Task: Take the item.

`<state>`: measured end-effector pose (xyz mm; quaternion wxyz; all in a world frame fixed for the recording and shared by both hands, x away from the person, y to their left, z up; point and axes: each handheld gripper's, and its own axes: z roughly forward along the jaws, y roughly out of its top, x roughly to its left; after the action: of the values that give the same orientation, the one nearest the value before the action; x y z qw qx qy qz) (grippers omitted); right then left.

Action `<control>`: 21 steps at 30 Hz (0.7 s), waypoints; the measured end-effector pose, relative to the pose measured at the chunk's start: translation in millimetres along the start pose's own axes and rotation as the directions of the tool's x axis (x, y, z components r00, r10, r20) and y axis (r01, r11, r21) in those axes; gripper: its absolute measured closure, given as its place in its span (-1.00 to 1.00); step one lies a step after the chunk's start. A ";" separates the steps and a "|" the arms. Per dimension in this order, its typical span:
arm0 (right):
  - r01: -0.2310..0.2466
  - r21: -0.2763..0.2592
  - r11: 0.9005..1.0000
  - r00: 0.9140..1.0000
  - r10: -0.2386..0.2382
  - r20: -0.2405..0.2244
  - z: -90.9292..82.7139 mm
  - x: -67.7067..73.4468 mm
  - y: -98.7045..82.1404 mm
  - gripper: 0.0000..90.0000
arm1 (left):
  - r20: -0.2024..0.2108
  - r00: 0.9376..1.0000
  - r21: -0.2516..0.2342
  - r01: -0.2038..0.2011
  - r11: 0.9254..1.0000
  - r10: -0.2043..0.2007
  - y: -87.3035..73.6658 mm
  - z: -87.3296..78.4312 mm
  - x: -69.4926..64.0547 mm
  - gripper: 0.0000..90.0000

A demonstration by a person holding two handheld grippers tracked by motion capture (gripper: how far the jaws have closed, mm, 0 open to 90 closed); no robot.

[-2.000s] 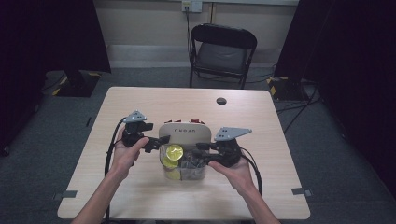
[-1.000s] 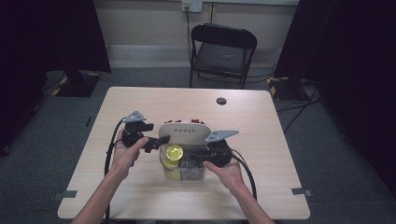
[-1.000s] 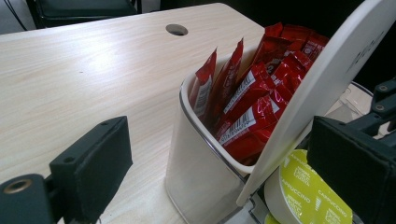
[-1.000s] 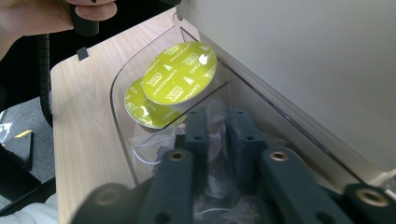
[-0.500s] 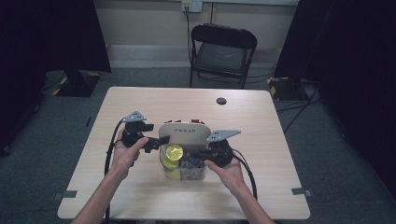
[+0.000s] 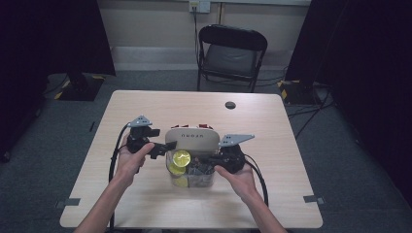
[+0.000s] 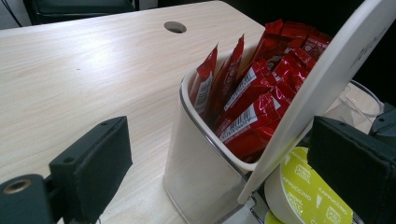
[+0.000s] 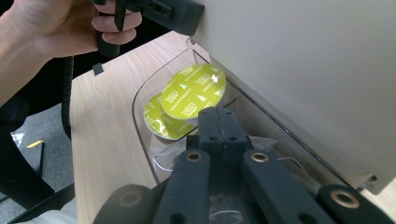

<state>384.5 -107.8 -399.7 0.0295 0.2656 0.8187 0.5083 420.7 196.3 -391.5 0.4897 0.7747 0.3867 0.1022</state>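
1. High view: a person is working at a light wooden table [image 6: 145, 104], a hand-held gripper in each hand. The left hand-held gripper [image 6: 163, 148] is reaching to the left end of a raised white lid [image 6: 190, 140], while the right hand-held gripper [image 6: 204, 160] is dipping into the clear compartment [image 6: 194, 180] in front of it, near yellow-green capsules [image 6: 181, 157]. A black folding chair [image 6: 232, 53] is standing beyond the table.

2. Left gripper view: the left hand-held gripper's jaws are standing wide apart, straddling the corner of the white box [image 7: 201, 182] and the tilted lid [image 7: 322, 88], pressing on neither. Red sachets [image 7: 254, 105] are standing upright in the box's rear compartment; a capsule marked "Cappuccino" [image 7: 303, 186] is lying just below the lid.

3. Right gripper view: the right hand-held gripper [image 8: 219, 122] is showing its jaws pressed fully together inside the clear compartment [image 8: 140, 100], just short of two stacked capsules [image 8: 194, 93]; whether anything is pinched between them cannot be told. Clear wrapping [image 8: 166, 156] is lying beneath. The lid's underside [image 8: 317, 70] is leaning overhead.
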 end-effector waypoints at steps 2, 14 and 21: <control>-0.001 -0.002 1.000 1.000 0.001 -0.002 -1.0 0.2 0.3 1.00 | -0.003 1.000 0.003 0.000 1.000 0.000 0.1 -0.2 -0.1 -0.87; 0.000 -0.031 1.000 1.000 0.000 0.000 -11.3 0.5 3.9 1.00 | 0.000 1.000 -0.002 0.004 1.000 -0.004 -0.1 -1.1 -0.5 -0.83; -0.002 -0.045 0.999 1.000 0.002 -0.003 -16.2 0.6 5.3 1.00 | -0.002 1.000 0.000 0.007 1.000 -0.007 -0.1 -1.0 -0.6 -0.84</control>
<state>381.0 -118.9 -387.2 0.0337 0.2648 0.8069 0.5270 419.8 196.6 -390.9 0.4898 0.7731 0.3901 0.1012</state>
